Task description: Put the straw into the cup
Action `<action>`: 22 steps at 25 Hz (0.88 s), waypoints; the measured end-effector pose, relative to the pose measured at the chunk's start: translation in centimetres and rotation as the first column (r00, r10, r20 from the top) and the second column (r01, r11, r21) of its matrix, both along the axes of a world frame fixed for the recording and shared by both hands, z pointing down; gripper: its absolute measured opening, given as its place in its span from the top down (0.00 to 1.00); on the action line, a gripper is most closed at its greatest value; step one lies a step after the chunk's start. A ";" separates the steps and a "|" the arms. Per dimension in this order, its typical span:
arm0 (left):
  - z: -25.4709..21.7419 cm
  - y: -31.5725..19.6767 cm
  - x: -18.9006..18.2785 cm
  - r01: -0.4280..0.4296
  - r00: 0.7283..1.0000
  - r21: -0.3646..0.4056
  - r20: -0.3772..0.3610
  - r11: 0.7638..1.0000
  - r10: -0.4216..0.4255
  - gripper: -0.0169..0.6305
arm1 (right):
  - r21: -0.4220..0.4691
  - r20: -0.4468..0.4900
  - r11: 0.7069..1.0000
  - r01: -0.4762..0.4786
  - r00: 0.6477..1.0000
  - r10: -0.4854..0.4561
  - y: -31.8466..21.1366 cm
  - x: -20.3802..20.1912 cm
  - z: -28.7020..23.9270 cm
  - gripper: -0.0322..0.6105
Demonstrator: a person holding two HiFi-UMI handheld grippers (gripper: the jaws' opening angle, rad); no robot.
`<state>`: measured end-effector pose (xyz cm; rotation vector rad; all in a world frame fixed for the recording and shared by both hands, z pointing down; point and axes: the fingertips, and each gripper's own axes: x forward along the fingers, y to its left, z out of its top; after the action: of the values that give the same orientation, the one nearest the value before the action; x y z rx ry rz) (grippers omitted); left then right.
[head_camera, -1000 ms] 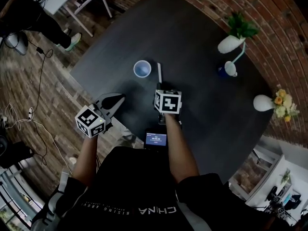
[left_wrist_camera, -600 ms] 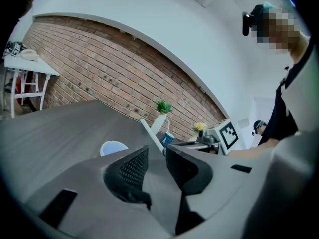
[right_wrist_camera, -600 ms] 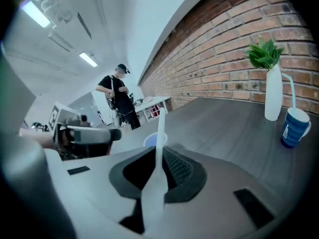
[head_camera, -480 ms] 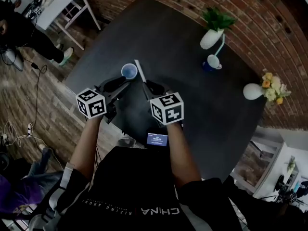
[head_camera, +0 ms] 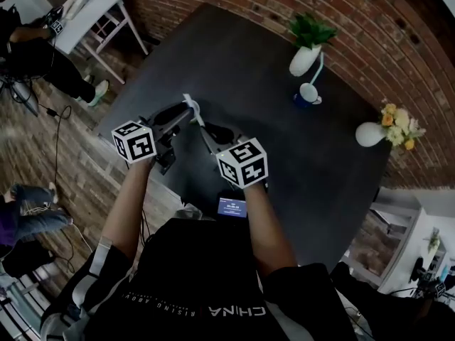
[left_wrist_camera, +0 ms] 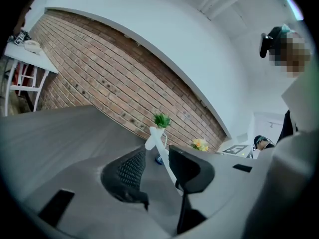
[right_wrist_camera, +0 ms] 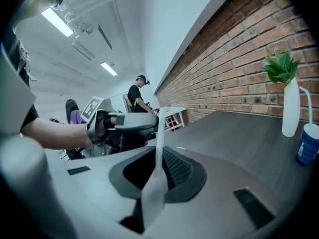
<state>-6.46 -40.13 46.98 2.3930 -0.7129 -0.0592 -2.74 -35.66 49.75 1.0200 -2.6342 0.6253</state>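
Note:
A white straw (head_camera: 193, 112) stands tilted over the near left part of the dark table (head_camera: 249, 69). My right gripper (head_camera: 207, 128) is shut on its lower end, and in the right gripper view the straw (right_wrist_camera: 158, 148) rises from between the jaws of the right gripper (right_wrist_camera: 157, 168). My left gripper (head_camera: 185, 114) reaches in from the left at the straw's top end. Its jaws are opening, and in the left gripper view the straw (left_wrist_camera: 164, 156) passes between them, close to the right one. The cup shows in no view.
Along the brick wall stand a white vase with a green plant (head_camera: 302, 59), a blue mug (head_camera: 308, 94) and a white vase with yellow flowers (head_camera: 373, 133). A small screen (head_camera: 232, 206) sits at the table's near edge. A white table (head_camera: 99, 6) and a seated person (head_camera: 35, 55) are far left.
The right gripper has lifted the straw off the table and tilted it up. The left gripper has risen, swung in to the straw's top and opened. The cup has gone out of sight.

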 end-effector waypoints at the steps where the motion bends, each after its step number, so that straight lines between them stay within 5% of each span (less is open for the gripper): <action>1: -0.1 -0.2 -0.1 0.006 1.000 0.002 0.000 1.000 -0.006 0.77 | 0.004 0.003 1.000 0.006 1.000 -0.006 0.0 -0.1 -0.1 0.87; 9: -1.5 -0.1 -0.3 -0.022 0.996 -0.016 -0.091 1.000 0.021 0.78 | 0.043 0.015 0.998 0.044 0.999 -0.045 0.2 -0.9 -0.7 0.87; 22: -2.5 -1.1 -1.3 -0.041 0.999 0.051 -0.025 0.998 0.042 0.88 | 0.041 -0.074 0.992 0.119 0.991 -0.116 -1.0 -2.7 0.3 0.87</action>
<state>-7.75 -41.20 44.49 2.4497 -0.6572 -0.0915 -5.44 -36.66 50.05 0.8748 -2.6335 0.4957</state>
